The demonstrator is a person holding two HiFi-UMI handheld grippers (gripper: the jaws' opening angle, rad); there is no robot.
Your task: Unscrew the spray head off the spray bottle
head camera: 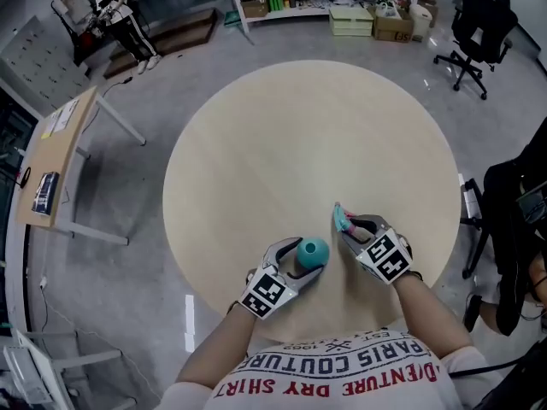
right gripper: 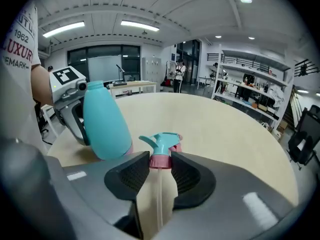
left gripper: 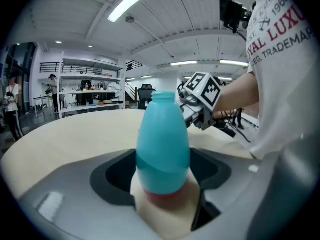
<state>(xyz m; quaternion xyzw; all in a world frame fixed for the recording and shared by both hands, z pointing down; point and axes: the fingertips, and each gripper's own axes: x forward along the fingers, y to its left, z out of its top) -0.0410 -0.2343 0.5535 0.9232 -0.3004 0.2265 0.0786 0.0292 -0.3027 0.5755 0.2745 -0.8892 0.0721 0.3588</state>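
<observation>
Bottle [head camera: 313,250], one; spray head [head camera: 343,220], one, seemingly apart.

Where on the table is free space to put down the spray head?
The whole far half and middle of the table is bare, up to its rim. Crowded only at the near edge, where the left tool holds the bottle and the right tool holds the spray head.

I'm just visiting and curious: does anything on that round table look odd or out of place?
The teal bottle in the left tool has no top; its spray head sits apart in the right tool. Nothing looks spilled.
</observation>
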